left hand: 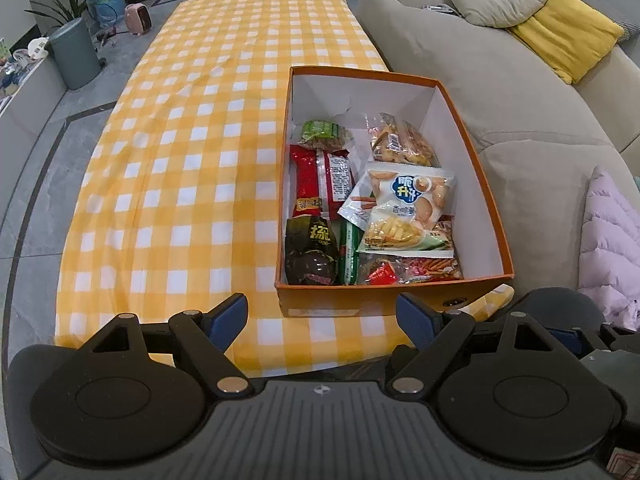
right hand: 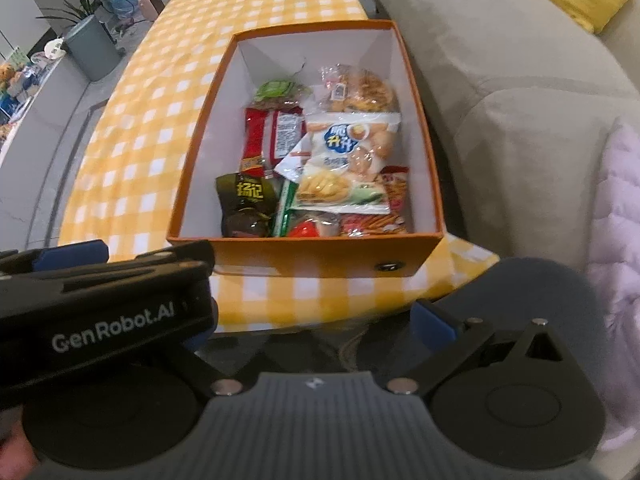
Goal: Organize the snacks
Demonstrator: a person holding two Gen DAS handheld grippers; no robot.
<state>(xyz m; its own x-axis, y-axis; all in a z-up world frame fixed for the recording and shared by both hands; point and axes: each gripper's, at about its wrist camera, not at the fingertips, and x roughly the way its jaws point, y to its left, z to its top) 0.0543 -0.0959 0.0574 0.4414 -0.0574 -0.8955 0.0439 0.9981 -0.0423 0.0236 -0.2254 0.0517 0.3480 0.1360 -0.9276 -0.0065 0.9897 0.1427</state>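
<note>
While both grippers hover short of the worktop (left hand: 180, 160), the box (left hand: 492, 208) of snacks (left hand: 400, 208) sits ahead. Left gripper (left hand: 322, 320) is spread, empty. Right gripper (right hand: 320, 320) is likewise spread.

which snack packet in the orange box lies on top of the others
The white-and-blue chip packet printed with potato slices. It lies tilted across the middle of the orange cardboard box, overlapping the long red wrapper and the packets beneath it; the rest lie lower.
</note>
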